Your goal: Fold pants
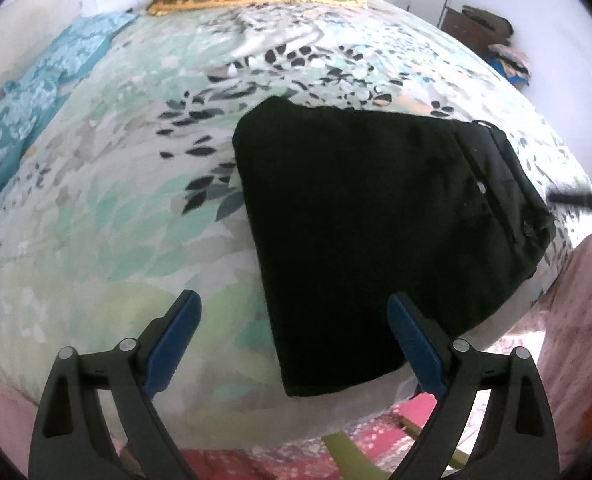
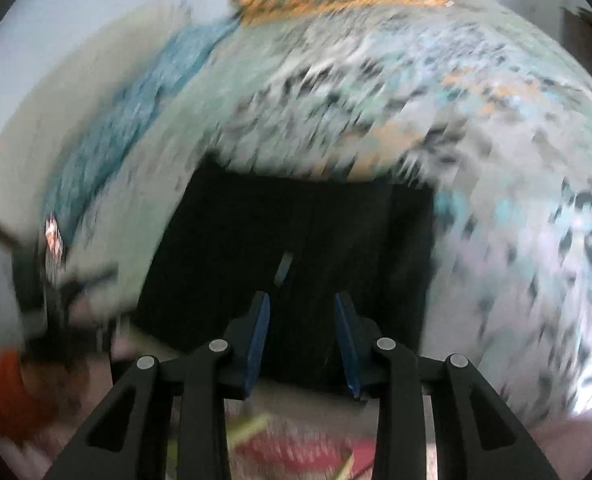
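One pair of black fabric pants lay folded into a flat rectangle on the leaf-patterned bedspread, near its edge. Left gripper fingers stood wide apart, empty; right gripper fingers were parted, holding nothing.

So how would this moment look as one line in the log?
pants: folded, flat on bed | left gripper: open, empty | right gripper: open, empty, above pants

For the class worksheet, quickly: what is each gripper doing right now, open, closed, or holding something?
Left gripper: open wide, holding nothing, above the bed beside the black pants.
Right gripper: jaws apart, nothing visibly gripped, over the pants.
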Demonstrator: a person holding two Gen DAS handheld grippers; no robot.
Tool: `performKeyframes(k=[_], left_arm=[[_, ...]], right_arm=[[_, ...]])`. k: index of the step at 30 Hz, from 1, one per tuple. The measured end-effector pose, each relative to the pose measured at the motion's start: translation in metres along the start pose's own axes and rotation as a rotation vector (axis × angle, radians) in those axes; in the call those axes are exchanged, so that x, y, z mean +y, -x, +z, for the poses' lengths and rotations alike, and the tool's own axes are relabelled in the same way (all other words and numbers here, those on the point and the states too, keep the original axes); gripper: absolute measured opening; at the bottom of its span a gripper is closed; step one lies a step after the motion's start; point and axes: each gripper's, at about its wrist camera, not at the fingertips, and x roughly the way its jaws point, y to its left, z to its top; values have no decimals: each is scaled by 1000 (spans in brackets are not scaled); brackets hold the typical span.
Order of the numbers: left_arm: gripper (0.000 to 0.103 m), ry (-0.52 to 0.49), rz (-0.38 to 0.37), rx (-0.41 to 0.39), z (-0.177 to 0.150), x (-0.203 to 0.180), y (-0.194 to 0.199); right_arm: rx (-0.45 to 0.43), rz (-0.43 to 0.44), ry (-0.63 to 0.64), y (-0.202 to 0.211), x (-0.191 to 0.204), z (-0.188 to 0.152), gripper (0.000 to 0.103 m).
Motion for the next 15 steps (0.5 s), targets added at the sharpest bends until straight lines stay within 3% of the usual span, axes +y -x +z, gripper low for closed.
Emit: performKeyframes(k=[3, 9, 11, 15], left_arm=[[95, -34, 20, 63, -7, -10, -16], [95, -6, -4, 12, 8, 3, 6], [95, 27, -5, -11, 31, 15, 5], [95, 51, -12, -52, 92, 26, -13]], right_arm=[[96, -34, -44, -32, -6, -32, 35], [-15, -37, -57, 7, -4, -23, 37], [-59, -38, -74, 13, -9, -15, 53], [-96, 4, -143, 17, -14, -5, 55]])
